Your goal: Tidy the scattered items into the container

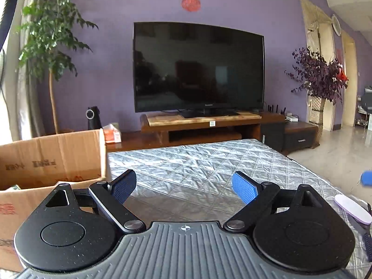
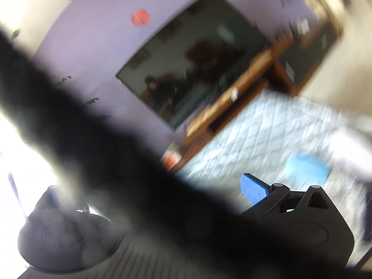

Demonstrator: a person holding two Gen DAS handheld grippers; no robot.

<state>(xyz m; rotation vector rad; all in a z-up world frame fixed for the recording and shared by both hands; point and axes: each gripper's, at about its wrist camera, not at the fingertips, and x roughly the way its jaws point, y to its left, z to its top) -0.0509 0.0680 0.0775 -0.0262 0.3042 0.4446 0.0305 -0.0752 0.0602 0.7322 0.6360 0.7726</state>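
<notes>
1. Now the left gripper (image 1: 183, 187) stands wide with nothing between its pads, beside the cardboard box (image 1: 53, 158).
2. Right gripper (image 2: 186, 186) also wide, empty; a blurred dark thing (image 2: 93, 139) covers its view.
3. A white-and-pink brush (image 1: 353, 209) lies on the quilted cover (image 1: 197, 162), well apart from the box.

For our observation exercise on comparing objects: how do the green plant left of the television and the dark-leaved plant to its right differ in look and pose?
1. The green plant has bright green leaves; the dark-leaved plant has deep purple ones.
2. The green plant reaches higher up the wall than the television; the dark-leaved plant stays lower.
3. The green plant shows a thin bare trunk; the dark-leaved plant rises from a woven vase.

Both stand against the purple wall, flanking the television.
</notes>
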